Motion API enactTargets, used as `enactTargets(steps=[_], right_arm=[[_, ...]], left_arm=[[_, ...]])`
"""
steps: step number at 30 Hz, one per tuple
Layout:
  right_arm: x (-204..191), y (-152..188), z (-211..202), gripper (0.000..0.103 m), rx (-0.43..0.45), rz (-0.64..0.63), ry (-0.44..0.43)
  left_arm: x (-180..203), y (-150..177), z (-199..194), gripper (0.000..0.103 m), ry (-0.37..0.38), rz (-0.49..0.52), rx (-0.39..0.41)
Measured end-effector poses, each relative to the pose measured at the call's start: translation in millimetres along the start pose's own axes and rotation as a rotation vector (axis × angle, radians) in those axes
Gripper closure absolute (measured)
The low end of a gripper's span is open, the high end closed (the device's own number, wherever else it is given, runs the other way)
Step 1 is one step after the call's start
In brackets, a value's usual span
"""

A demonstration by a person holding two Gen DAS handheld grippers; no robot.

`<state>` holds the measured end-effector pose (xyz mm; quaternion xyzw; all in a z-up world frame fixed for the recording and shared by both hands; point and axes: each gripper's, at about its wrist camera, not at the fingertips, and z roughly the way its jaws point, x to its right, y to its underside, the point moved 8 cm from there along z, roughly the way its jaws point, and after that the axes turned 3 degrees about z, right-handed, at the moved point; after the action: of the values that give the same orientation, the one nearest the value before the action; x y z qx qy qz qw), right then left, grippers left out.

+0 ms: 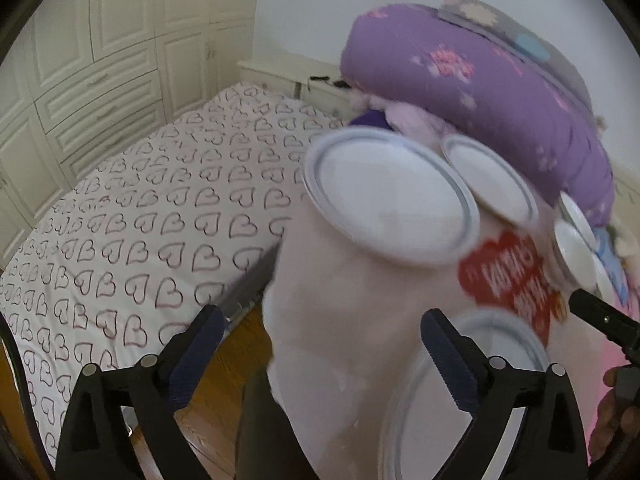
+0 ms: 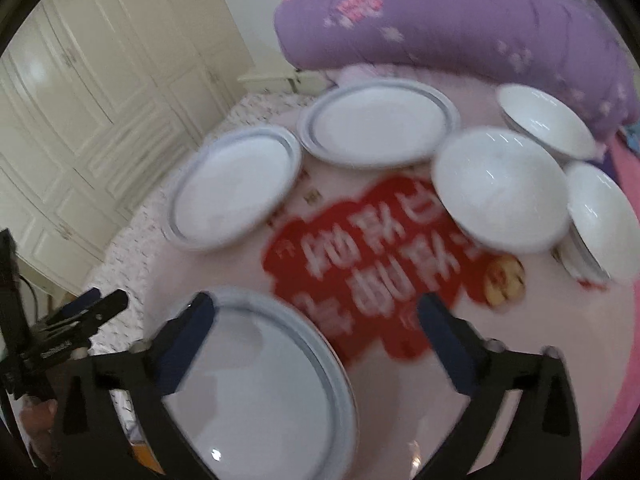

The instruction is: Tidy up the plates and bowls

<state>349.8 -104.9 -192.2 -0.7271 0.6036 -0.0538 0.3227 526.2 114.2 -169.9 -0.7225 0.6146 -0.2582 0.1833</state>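
Note:
Three white plates with grey-blue rims lie on a pale pink table with a red printed patch (image 2: 360, 264): a near plate (image 2: 256, 392), a left plate (image 2: 236, 188) and a far plate (image 2: 380, 124). Three white bowls stand at the right: a middle bowl (image 2: 500, 192), a far bowl (image 2: 548, 124) and a right bowl (image 2: 604, 216). My right gripper (image 2: 316, 344) is open and empty, just above the near plate. My left gripper (image 1: 320, 344) is open and empty at the table's left edge, with a plate (image 1: 388, 196) ahead and the near plate (image 1: 472, 396) under its right finger.
A purple floral quilt (image 2: 460, 20) is heaped behind the table. A bed with a heart-print sheet (image 1: 140, 220) lies to the left, with wood floor (image 1: 224, 392) between. White wardrobes (image 2: 100, 100) and a nightstand (image 1: 280, 72) stand beyond. The left gripper shows in the right wrist view (image 2: 80, 312).

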Motion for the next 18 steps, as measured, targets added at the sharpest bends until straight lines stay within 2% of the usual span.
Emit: enactTargets(steps=[6, 14, 18], right_arm=[[-18, -38, 36, 0.000, -0.035, 0.008, -0.067], [-12, -66, 90, 0.002, -0.131, 0.053, -0.063], [-11, -69, 112, 0.013, -0.166, 0.062, -0.071]], left_arm=[[-19, -46, 30, 0.002, -0.041, -0.055, -0.001], [-26, -90, 94, 0.002, -0.029, -0.084, -0.048], [-29, -108, 127, 0.005, -0.006, -0.092, -0.081]])
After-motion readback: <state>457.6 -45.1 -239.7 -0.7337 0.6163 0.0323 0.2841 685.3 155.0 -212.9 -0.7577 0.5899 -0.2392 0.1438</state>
